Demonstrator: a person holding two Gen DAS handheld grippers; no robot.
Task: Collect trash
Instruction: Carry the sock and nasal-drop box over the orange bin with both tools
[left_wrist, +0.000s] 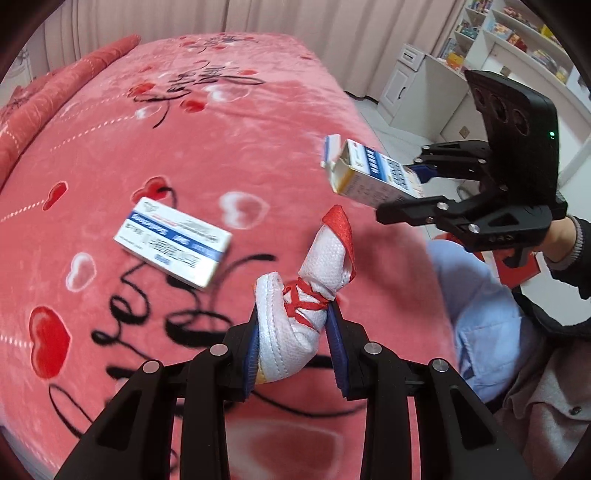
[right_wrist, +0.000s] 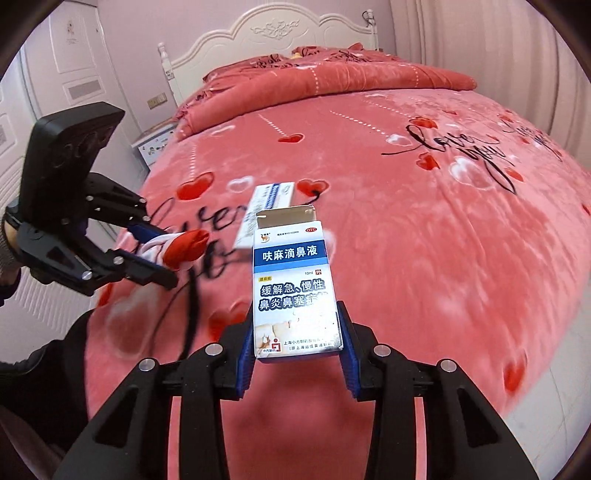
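My left gripper (left_wrist: 295, 319) is shut on a white mesh cloth pouch (left_wrist: 295, 325) tied with red string, its red-trimmed end sticking up above the bed. My right gripper (right_wrist: 297, 326) is shut on the lower end of a blue-and-white medicine box (right_wrist: 291, 280) whose top flap stands open. It holds the box off the blanket. In the left wrist view the right gripper (left_wrist: 402, 192) carries that box (left_wrist: 373, 177) at the right. In the right wrist view the left gripper (right_wrist: 168, 256) holds the pouch (right_wrist: 181, 249) at the left. A second blue-and-white box (left_wrist: 173, 245) lies flat on the bed, and it also shows behind the held box (right_wrist: 271, 205).
A pink plush blanket (right_wrist: 424, 258) with red hearts and black script covers the bed. A folded quilt (right_wrist: 332, 85) and a white headboard (right_wrist: 273, 33) are at the far end. White cabinets and shelves (left_wrist: 417, 81) stand beyond the bed's right edge. A person's light-blue clothing (left_wrist: 480, 306) is close by.
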